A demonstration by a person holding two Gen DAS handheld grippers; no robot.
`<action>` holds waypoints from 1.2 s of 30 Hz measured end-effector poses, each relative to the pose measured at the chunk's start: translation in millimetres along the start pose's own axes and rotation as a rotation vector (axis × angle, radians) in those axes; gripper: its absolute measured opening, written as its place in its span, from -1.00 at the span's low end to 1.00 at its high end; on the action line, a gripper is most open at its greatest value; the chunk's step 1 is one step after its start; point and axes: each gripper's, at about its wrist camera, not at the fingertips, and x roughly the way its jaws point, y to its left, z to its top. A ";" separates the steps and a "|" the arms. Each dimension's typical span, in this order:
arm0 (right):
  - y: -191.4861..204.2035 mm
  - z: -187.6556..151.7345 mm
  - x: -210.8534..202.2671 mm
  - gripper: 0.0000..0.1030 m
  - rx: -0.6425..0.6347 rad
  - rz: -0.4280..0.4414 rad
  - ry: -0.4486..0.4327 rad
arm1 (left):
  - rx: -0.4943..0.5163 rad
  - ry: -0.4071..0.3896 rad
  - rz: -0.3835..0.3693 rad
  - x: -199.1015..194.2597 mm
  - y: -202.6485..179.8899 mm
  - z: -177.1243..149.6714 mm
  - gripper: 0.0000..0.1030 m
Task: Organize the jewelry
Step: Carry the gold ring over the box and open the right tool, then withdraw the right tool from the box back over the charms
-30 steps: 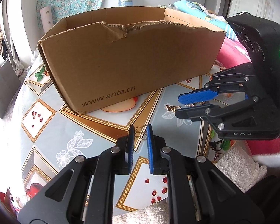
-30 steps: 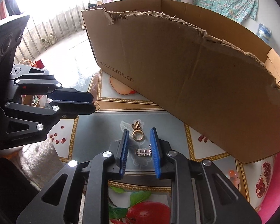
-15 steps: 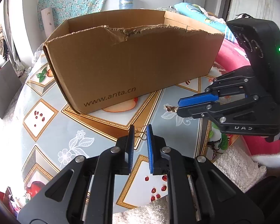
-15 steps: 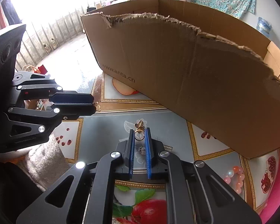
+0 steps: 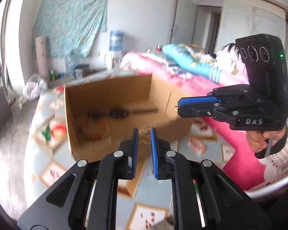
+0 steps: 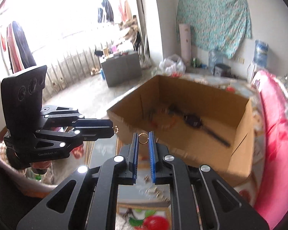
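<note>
Since a second ago both your grippers have come up off the table, and the cardboard box (image 5: 109, 103) that faced you side-on now shows its open inside. In the left wrist view, your left gripper (image 5: 144, 134) is clamped on a thin gold wire earring (image 5: 145, 134); the box mouth lies just beyond and below the tips, while the right gripper (image 5: 179, 106) hangs far right over the box's right rim. In the right wrist view, the right gripper's (image 6: 143, 137) fingers pinch a gold ring (image 6: 143, 138), with the box (image 6: 182, 103) ahead and right; both hands sit about equally near.
</note>
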 end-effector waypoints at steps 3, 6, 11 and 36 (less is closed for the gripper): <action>-20.9 21.9 14.6 -0.79 0.021 -0.027 0.030 | -0.022 0.037 -0.025 20.2 11.7 28.0 -0.77; -54.2 35.9 49.9 -0.79 0.105 -0.022 0.163 | -0.053 0.156 -0.027 62.3 23.0 51.5 -0.77; -98.9 32.7 112.4 -0.79 0.228 -0.026 0.375 | -0.181 0.440 -0.011 151.1 53.8 68.9 -0.77; -132.3 33.4 123.1 -0.77 0.344 -0.058 0.377 | -0.322 0.547 0.036 196.1 76.1 71.1 -0.53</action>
